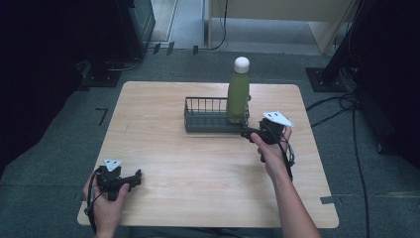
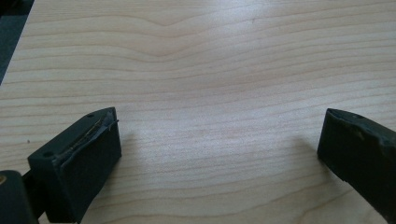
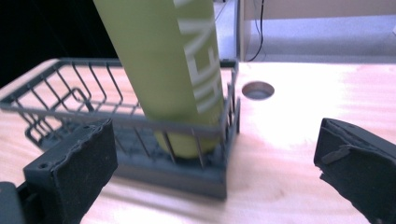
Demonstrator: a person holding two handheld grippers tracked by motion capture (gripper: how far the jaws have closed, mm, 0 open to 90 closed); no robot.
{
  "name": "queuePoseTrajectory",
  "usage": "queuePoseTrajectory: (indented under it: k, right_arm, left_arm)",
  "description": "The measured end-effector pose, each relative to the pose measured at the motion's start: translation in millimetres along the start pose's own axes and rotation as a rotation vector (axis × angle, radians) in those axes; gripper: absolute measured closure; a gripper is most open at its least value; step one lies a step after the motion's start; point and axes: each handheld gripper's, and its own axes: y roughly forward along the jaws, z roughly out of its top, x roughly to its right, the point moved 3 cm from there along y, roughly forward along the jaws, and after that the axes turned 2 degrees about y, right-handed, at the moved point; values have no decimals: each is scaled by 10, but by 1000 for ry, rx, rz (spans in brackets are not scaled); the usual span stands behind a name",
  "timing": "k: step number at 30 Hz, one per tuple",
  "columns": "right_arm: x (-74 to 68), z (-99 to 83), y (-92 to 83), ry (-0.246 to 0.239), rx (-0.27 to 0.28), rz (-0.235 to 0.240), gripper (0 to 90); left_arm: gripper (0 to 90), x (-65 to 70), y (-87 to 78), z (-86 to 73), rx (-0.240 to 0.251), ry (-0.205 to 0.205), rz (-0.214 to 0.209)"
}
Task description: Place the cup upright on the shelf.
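two grippers spread wide, left gripper (image 1: 130, 179) idle on the table (image 1: 198, 163), right gripper (image 1: 246, 132) beside the basket (image 1: 210, 121) with the green bottle (image 1: 238, 94) upright inside; easily toppled if nudged.

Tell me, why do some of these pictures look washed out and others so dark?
High view: the table is evenly lit, while the floor and room around it sink into near black. Right gripper view: glare bleaches the tabletop beside the wire basket, and the green bottle looks slightly soft. Left gripper view: a pale sheen on the wood, soft shadows beside the jaws.
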Motion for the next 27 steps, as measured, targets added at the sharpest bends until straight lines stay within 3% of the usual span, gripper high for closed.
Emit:
queuePoseTrajectory:
  k: [17, 27]
  right_arm:
    - [300, -508, -484, -45, -39, -51, 0]
    - [588, -760, -706, -13, -81, -101, 0]
  left_arm:
    - [1, -1, 0, 0, -1, 1, 1]
    - [1, -1, 0, 0, 0, 2, 1]
